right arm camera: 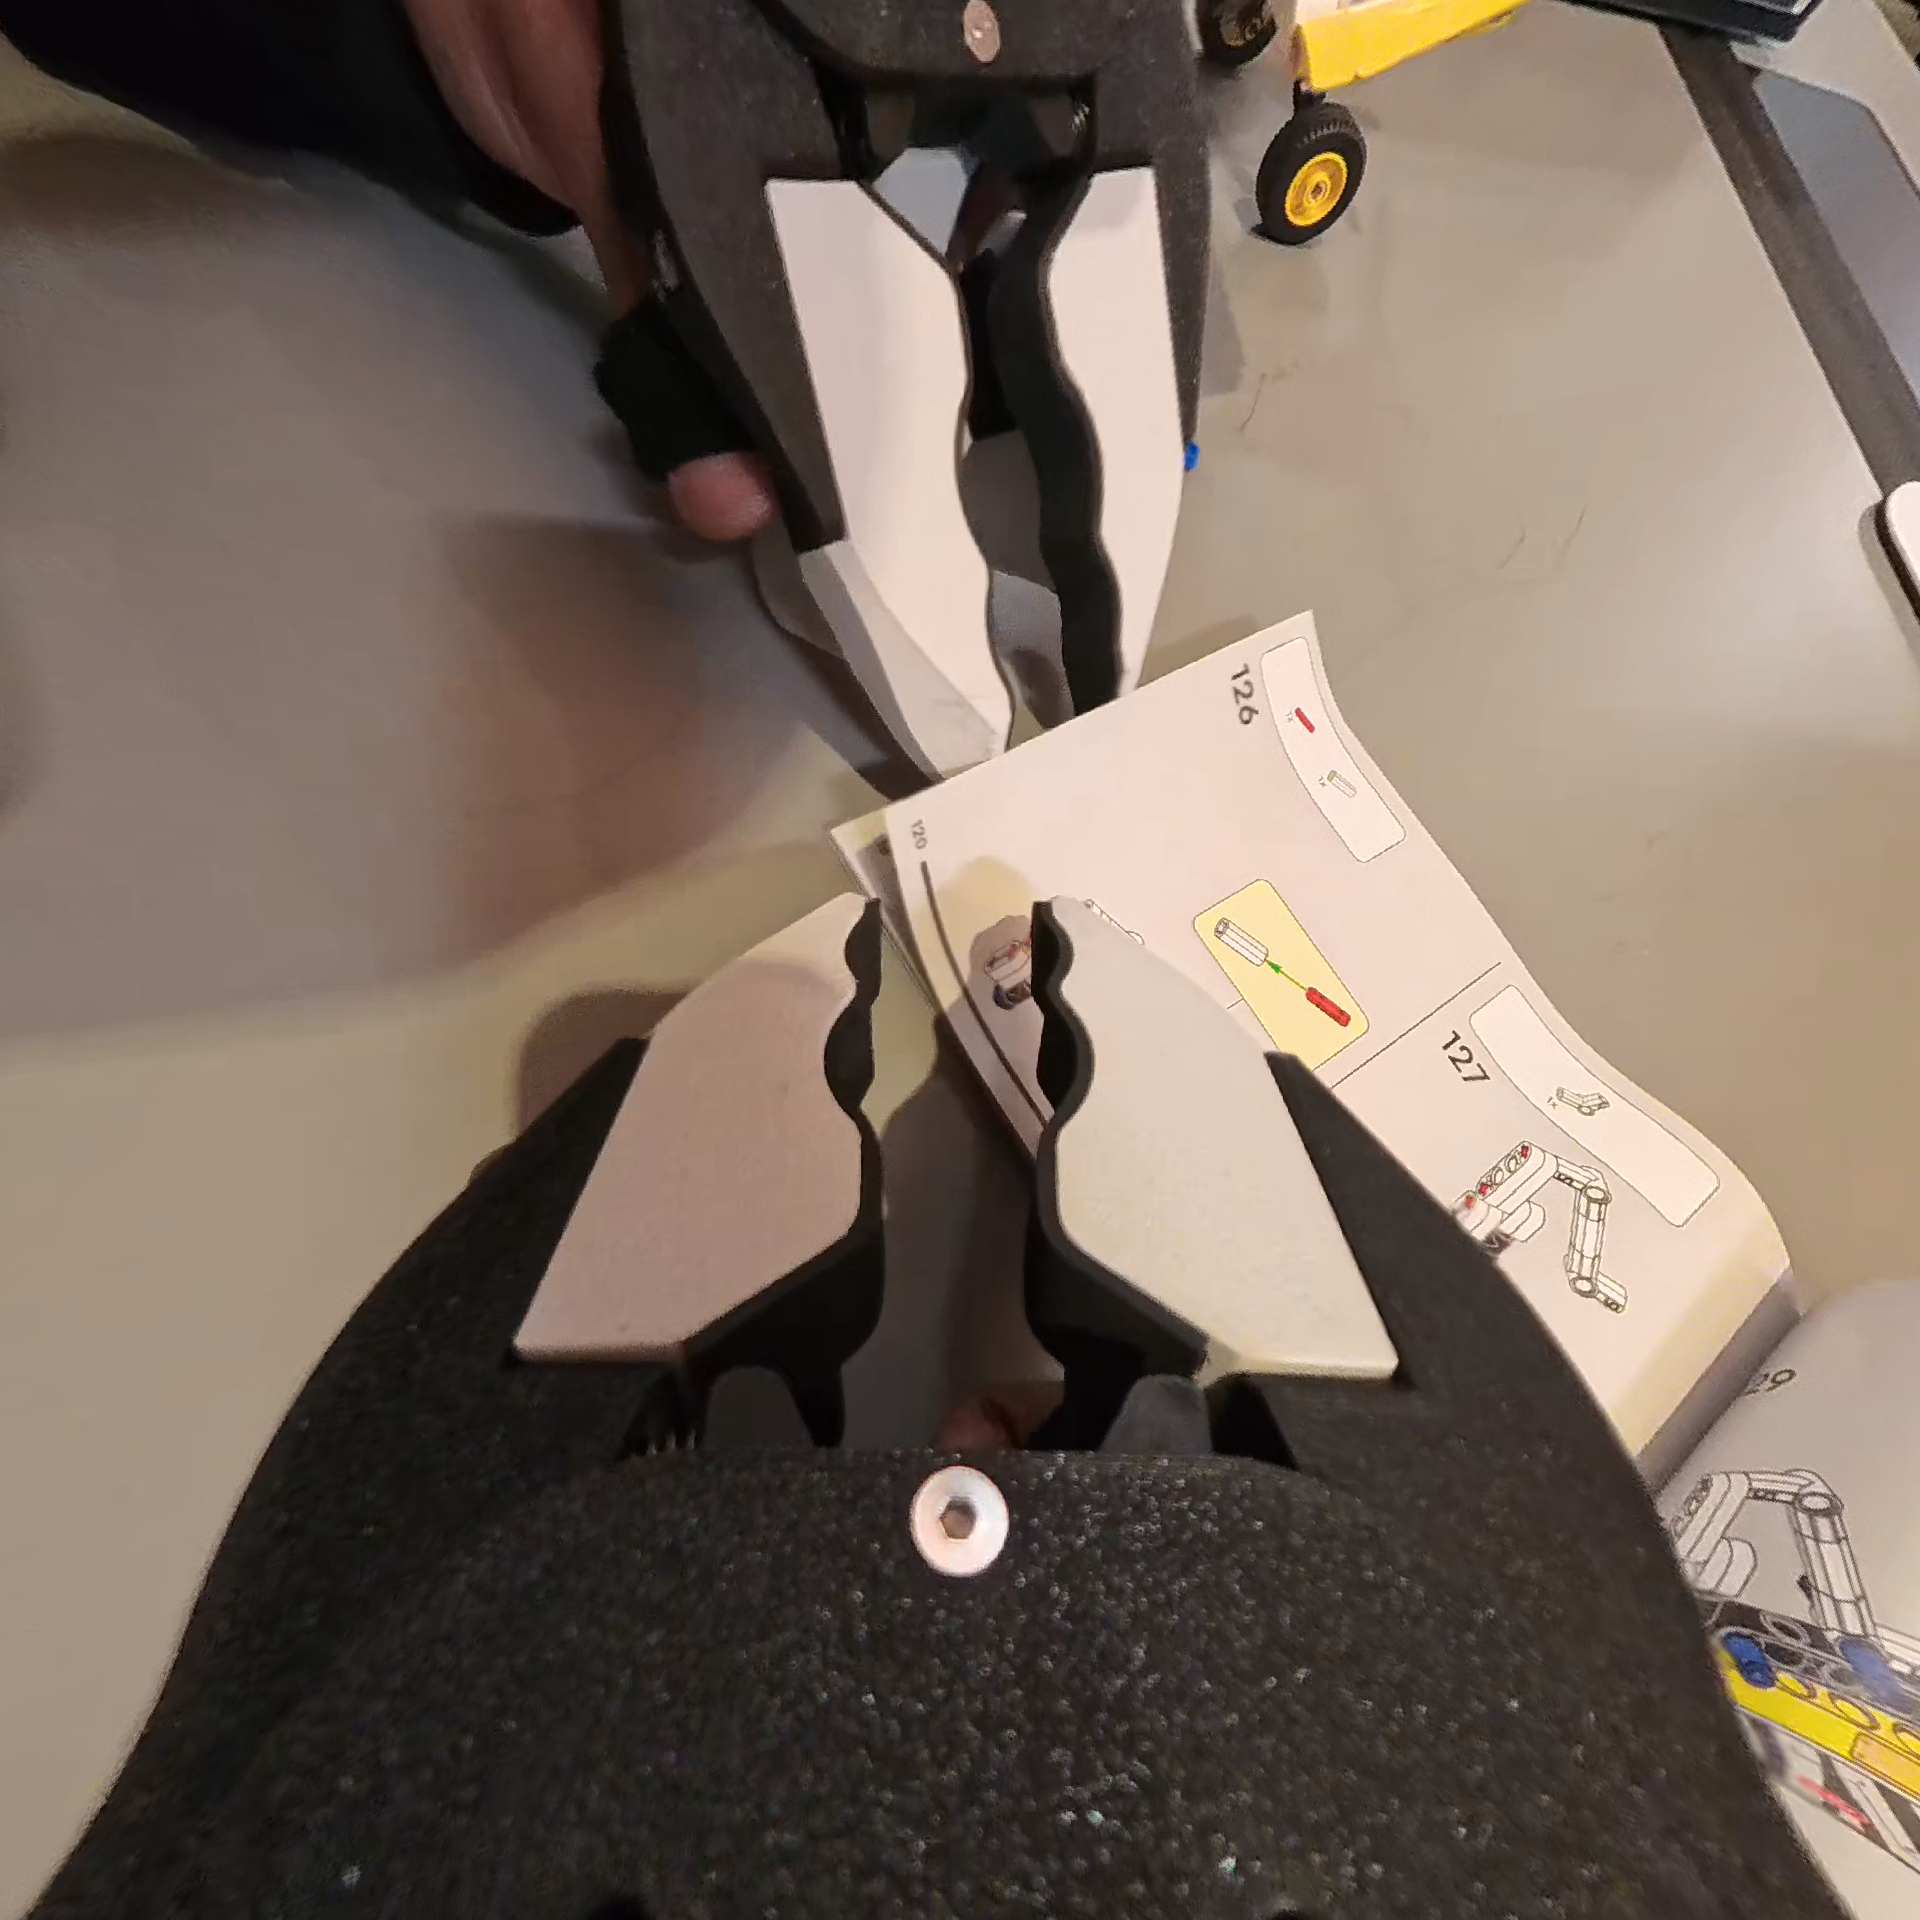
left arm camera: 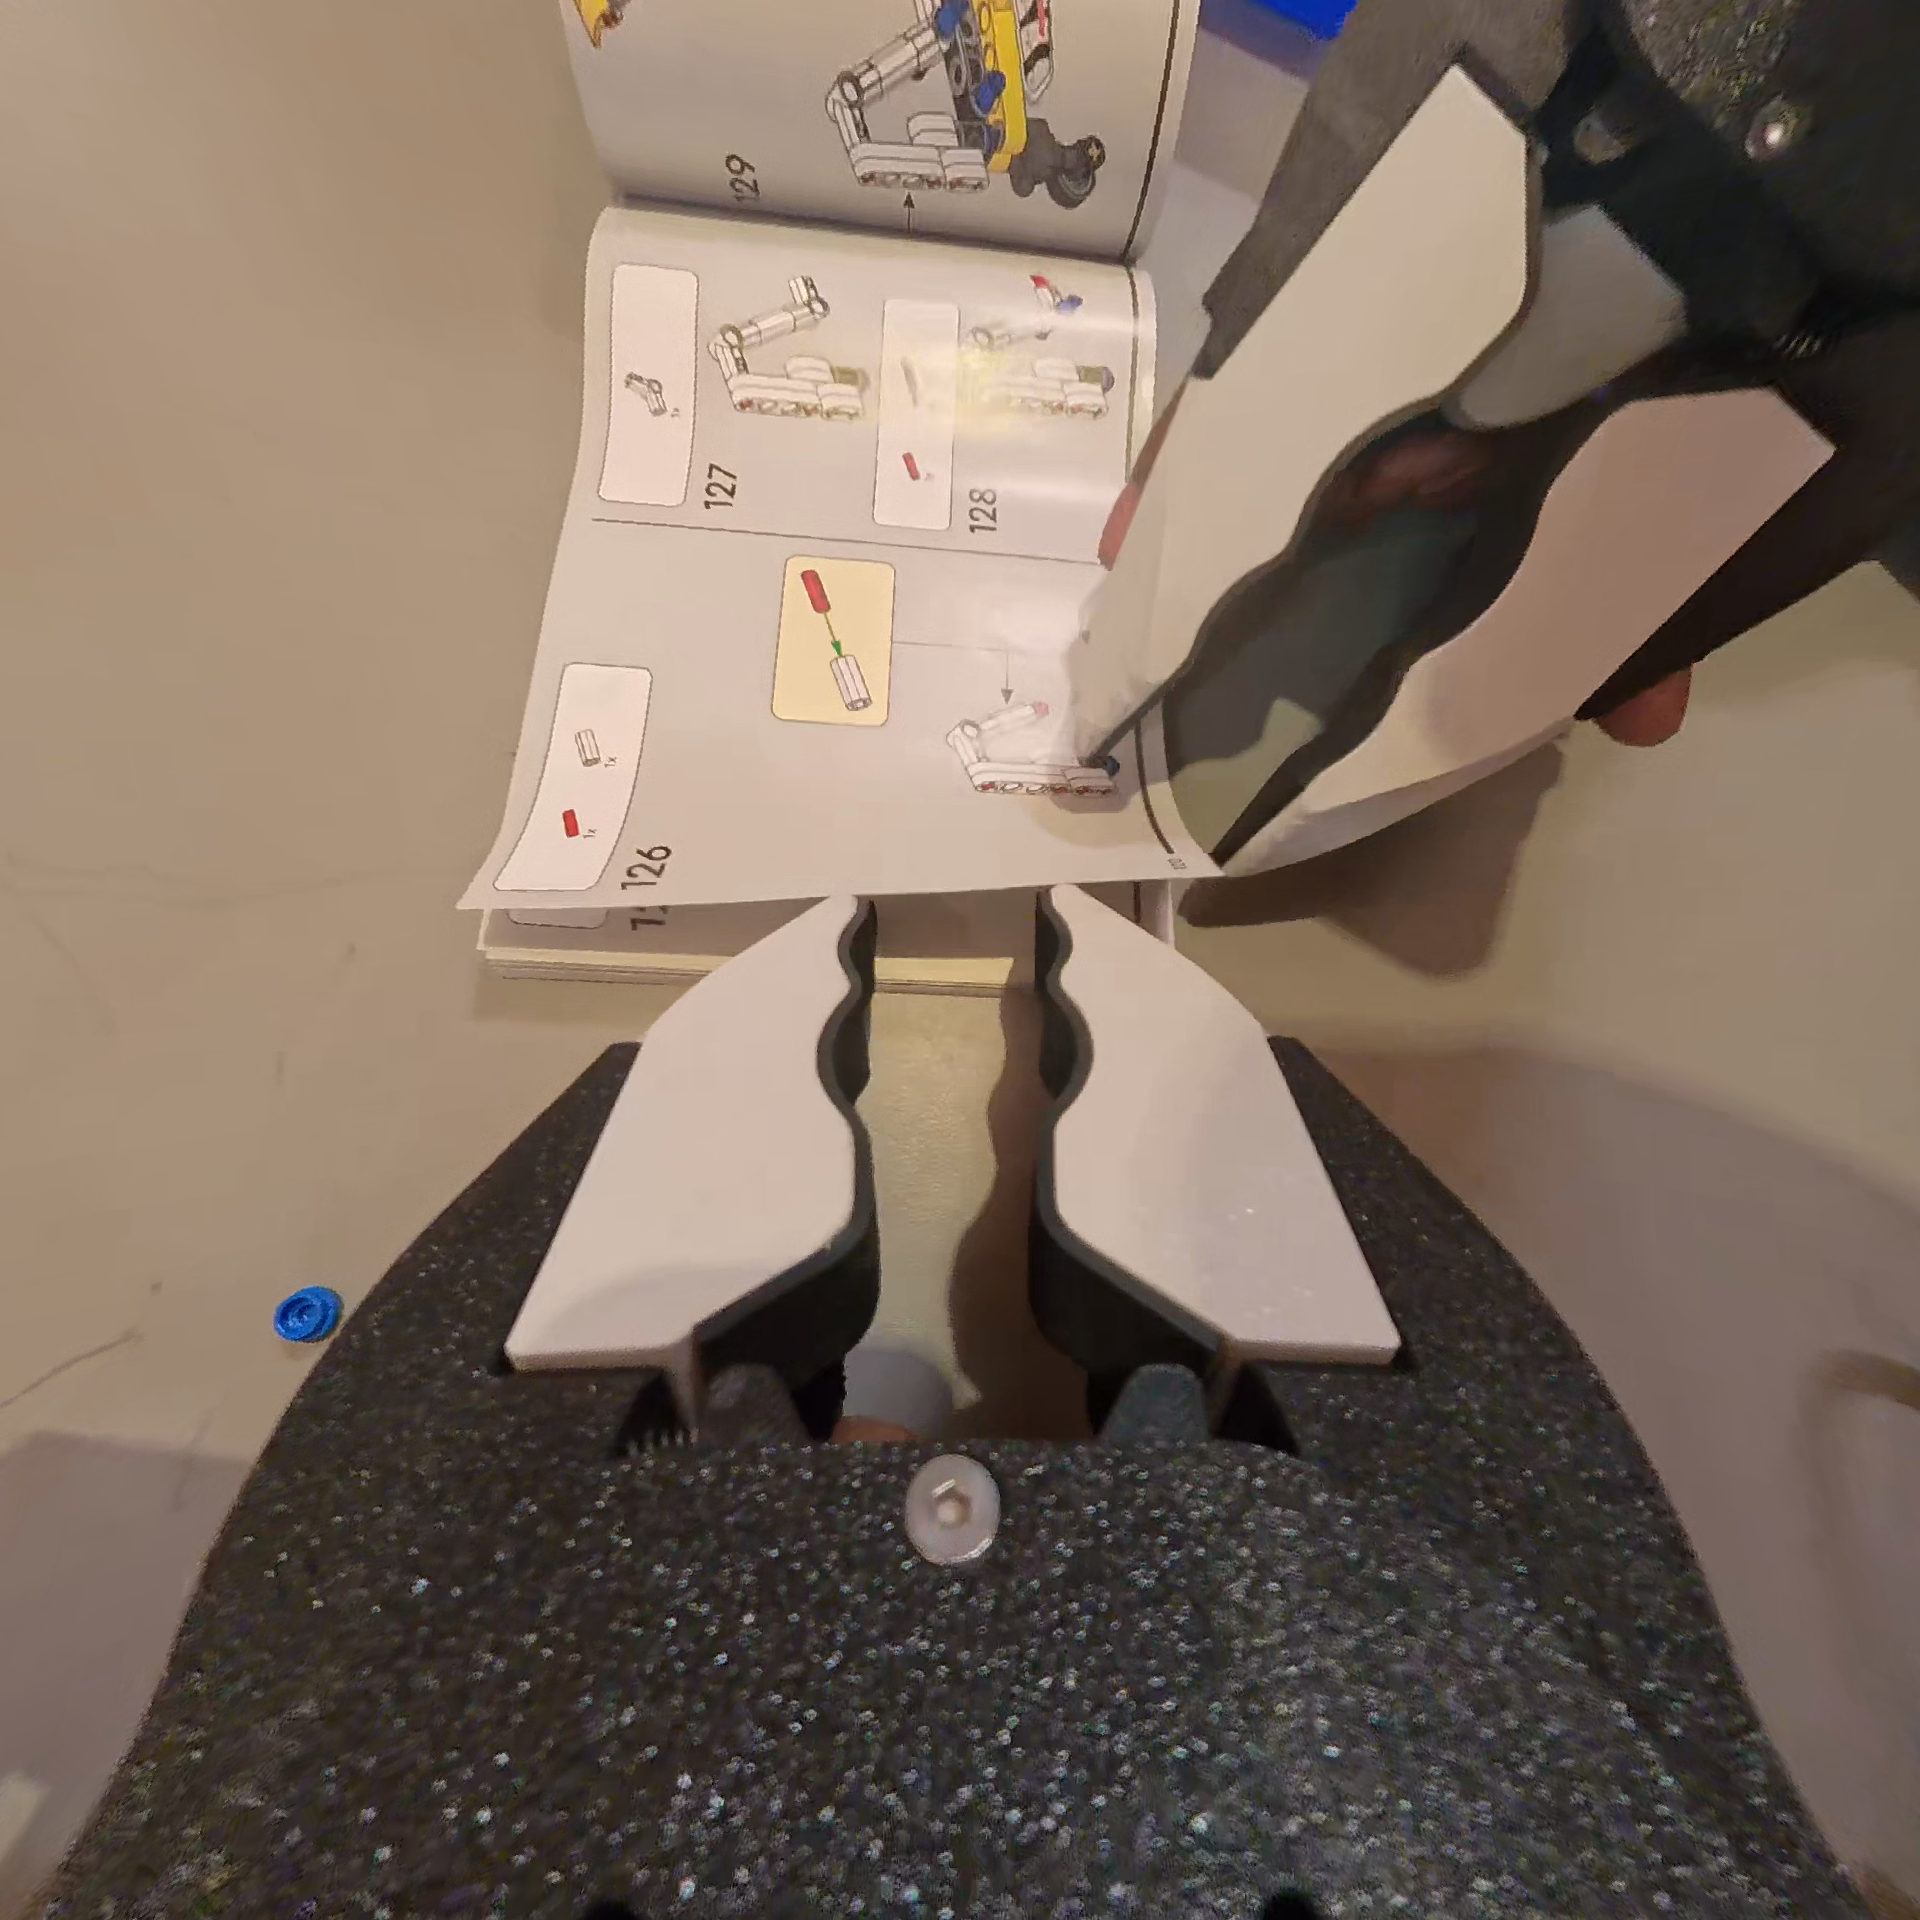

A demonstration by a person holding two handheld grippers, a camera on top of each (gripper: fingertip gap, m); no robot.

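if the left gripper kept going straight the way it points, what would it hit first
Most likely the open instruction booklet. The left gripper is open, empty and aimed at its near edge, about level with the lifted top page and the stack beneath. Which of those it meets first is unclear.

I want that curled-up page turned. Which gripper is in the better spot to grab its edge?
Probably the right gripper: its open jaws straddle the raised edge of the top page. The left gripper is open too, but sits at the booklet's near edge, under that page.
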